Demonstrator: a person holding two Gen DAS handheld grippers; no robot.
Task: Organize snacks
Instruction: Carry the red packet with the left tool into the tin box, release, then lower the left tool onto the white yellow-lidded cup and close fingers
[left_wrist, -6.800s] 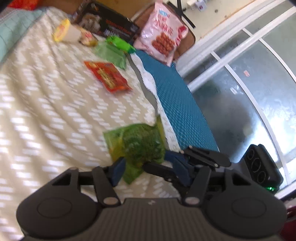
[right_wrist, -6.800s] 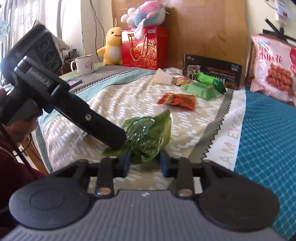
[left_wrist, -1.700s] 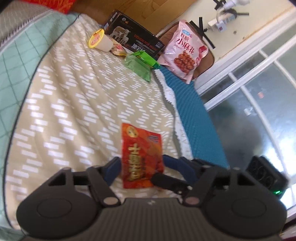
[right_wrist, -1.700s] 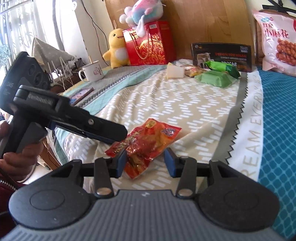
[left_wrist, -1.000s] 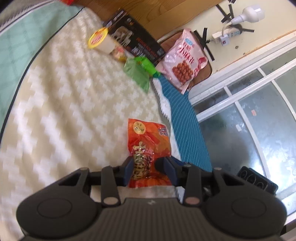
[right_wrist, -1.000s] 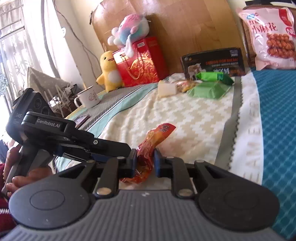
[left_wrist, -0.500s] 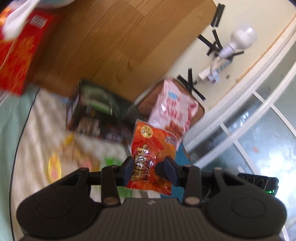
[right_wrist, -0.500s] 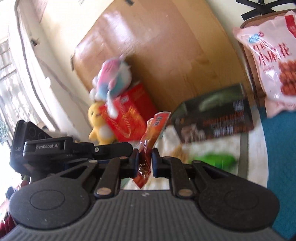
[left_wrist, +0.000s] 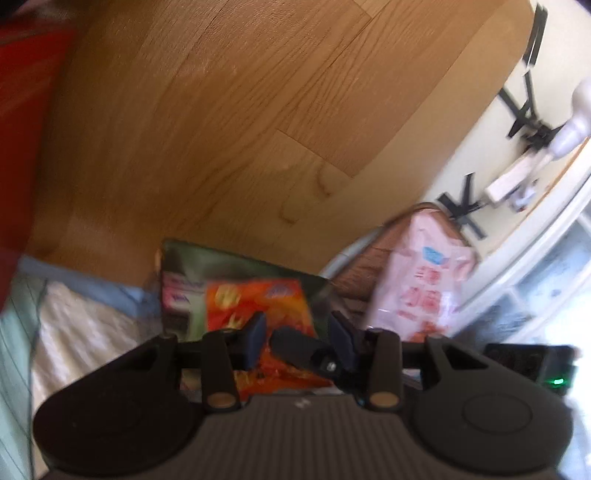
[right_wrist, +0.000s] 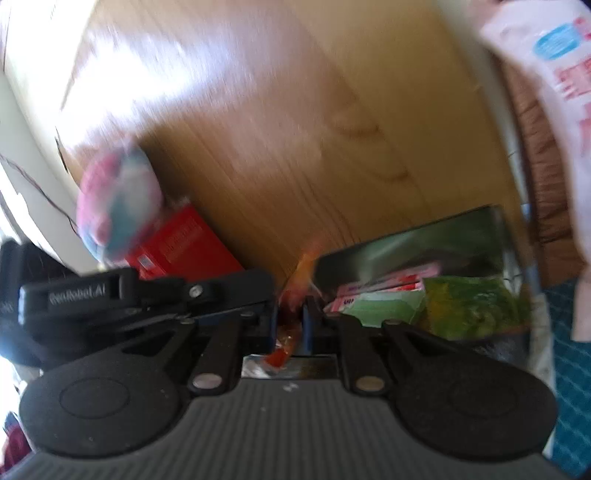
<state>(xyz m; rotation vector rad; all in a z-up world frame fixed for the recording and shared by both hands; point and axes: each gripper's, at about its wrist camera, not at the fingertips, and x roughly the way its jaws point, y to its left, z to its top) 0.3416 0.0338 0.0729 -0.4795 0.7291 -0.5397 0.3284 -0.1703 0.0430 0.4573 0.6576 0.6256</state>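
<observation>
Raised off bed, red snack packet (left_wrist: 258, 306) blurs.

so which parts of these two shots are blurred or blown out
Left wrist view: motion blur smears the red-orange foil snack packet and the pale pink snack bag; the window at the right edge is washed out. Right wrist view: heavier blur, the pink-and-blue plush toy is a smudge, and sun glare whitens the wooden headboard at upper left.

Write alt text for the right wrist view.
The right gripper pinches a red snack packet edge-on between its fingers, with the left gripper alongside. Behind, blurred, stand a wooden board and green packets.
</observation>
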